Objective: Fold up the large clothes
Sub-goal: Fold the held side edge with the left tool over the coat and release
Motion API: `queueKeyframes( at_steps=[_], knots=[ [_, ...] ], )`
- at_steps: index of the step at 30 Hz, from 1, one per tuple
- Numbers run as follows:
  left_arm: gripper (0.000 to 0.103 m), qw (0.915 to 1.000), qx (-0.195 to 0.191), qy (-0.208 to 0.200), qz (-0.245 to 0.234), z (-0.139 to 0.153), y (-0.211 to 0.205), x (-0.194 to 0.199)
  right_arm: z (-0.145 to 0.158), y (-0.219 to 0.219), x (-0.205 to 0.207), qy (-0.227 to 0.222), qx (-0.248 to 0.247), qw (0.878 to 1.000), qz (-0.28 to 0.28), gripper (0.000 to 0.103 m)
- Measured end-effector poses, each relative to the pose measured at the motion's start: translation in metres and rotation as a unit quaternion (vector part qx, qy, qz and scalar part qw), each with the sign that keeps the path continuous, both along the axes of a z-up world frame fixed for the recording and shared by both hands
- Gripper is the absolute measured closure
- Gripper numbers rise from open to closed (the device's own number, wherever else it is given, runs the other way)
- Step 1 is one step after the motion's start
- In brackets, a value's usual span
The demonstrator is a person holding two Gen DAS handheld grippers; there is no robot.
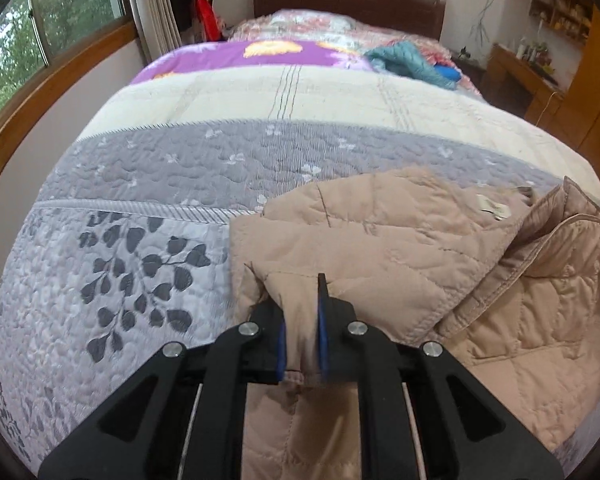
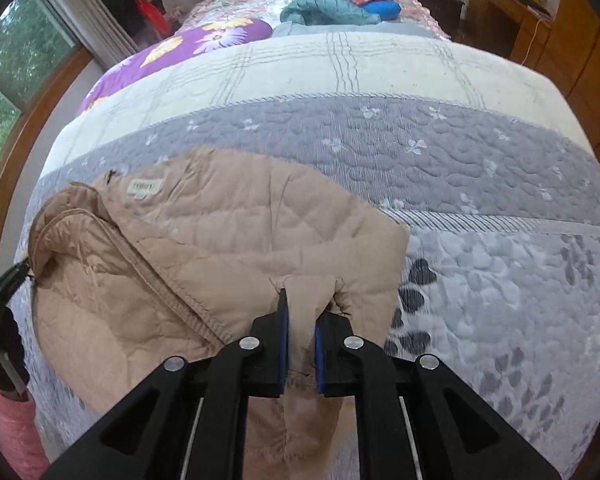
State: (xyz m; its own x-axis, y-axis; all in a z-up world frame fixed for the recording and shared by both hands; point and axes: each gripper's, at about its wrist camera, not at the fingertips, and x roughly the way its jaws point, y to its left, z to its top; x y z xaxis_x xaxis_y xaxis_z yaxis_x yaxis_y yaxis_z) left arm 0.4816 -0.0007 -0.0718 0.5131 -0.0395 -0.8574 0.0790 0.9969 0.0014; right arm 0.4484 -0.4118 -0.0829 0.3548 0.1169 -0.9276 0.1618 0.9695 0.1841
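**A:** quick q, why both tongs on the same jacket? Left tongs (image 1: 302,328) and right tongs (image 2: 302,336) each look nearly closed, blue pads pinching a fold of the beige quilted jacket (image 1: 400,248).

**B:** prob bc it's 1 big floppy piece, 2 grips w/ cloth draped between keep an edge straight for the fold. Rest of it lies bunched on the bed (image 1: 140,280) near the foot end, lining and label (image 2: 144,188) up.

**A:** and the teal + blue stuff (image 2: 332,8) way back by the headboard?

**B:** other clothes imo, well apart, untouched.
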Motion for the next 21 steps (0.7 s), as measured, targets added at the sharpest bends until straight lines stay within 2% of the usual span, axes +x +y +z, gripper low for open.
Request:
queueKeyframes(
  at_steps=[3, 6, 8, 11, 13, 14, 15, 17, 21],
  knots=[
    [0.088, 0.9998, -0.01, 0.018, 0.0, -0.006, 0.0, 0.012, -0.001, -0.01, 0.005, -0.003, 0.023, 1.0, -0.003, 0.086],
    [0.085, 0.9983, -0.045, 0.037, 0.001, -0.001, 0.008, 0.022, 0.007, -0.024, 0.004, -0.009, 0.065, 0.998, -0.006, 0.084],
    [0.081, 0.9955, -0.083, 0.045, 0.001, 0.01, 0.016, 0.025, 0.015, -0.032, 0.0, -0.018, 0.091, 0.996, -0.008, 0.083],
    [0.071, 0.9884, -0.144, 0.049, -0.005, 0.028, 0.028, 0.027, 0.022, -0.046, -0.004, -0.022, 0.14, 0.99, -0.025, 0.075],
    [0.057, 0.9807, -0.188, 0.056, -0.001, 0.036, 0.038, 0.028, 0.022, -0.058, -0.009, -0.025, 0.185, 0.981, -0.05, 0.066],
    [0.051, 0.9773, -0.204, 0.056, 0.01, 0.04, 0.046, 0.028, 0.024, -0.062, -0.011, -0.029, 0.178, 0.982, -0.059, 0.06],
    [0.052, 0.9748, -0.215, 0.056, 0.022, 0.043, 0.054, 0.027, 0.027, -0.064, -0.014, -0.033, 0.166, 0.983, -0.065, 0.048],
    [0.053, 0.9746, -0.215, 0.053, 0.03, 0.048, 0.063, 0.026, 0.032, -0.069, -0.023, -0.044, 0.159, 0.983, -0.074, 0.045],
    [0.052, 0.9906, -0.131, 0.031, 0.025, 0.046, 0.063, 0.012, 0.029, -0.062, -0.033, -0.043, 0.118, 0.99, -0.057, 0.045]
  ],
)
